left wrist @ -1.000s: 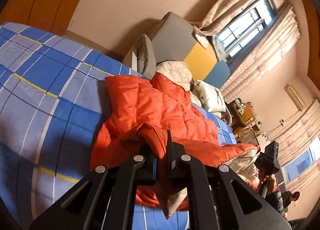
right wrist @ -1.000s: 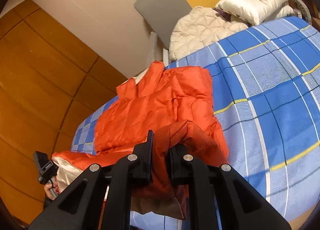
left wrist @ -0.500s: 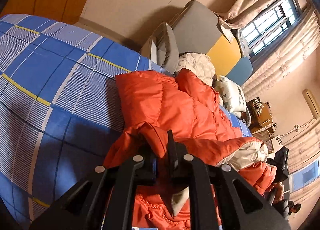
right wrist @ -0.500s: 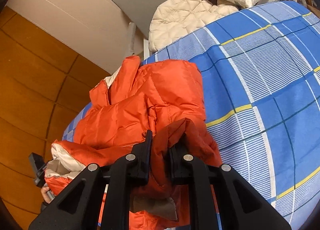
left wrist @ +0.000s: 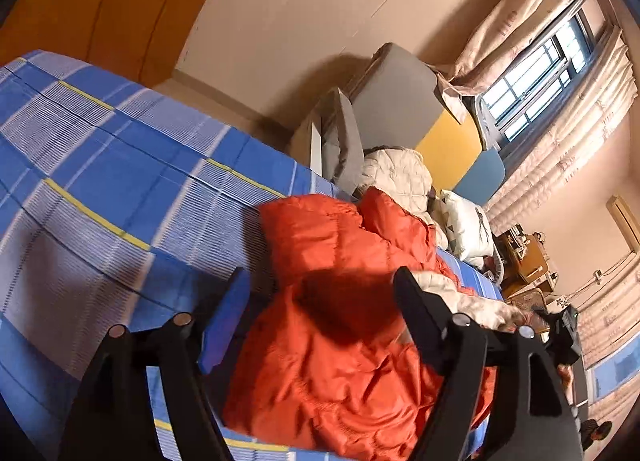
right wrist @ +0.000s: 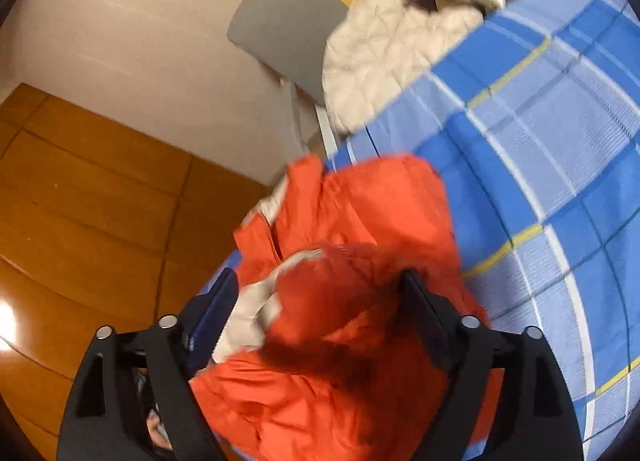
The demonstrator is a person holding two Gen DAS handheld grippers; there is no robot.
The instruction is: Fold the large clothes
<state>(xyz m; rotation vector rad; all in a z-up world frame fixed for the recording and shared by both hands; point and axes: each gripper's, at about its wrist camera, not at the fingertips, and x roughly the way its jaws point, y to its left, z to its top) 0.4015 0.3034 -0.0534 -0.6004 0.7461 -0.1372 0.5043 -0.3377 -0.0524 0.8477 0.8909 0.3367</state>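
A: What's your jacket [left wrist: 340, 301] look like?
B: Orange puffer, cream lining showing at one edge, bunched in a loose fold on the bed [left wrist: 120, 181], near the edge closest to you.

A: Your left gripper [left wrist: 320, 293]?
B: Jaws opening, already wide. Jacket fabric sits between them, pads not pressing on it. Nothing held.

A: Right gripper [right wrist: 320, 293]?
B: Same: opening, wide, orange fabric and a bit of cream lining between the fingers, no grip.

A: Which way does the jacket run?
B: Long axis goes from you toward the pillows [left wrist: 468, 225] at the head of the bed. Which end is the collar, can't tell, too crumpled and blurred.
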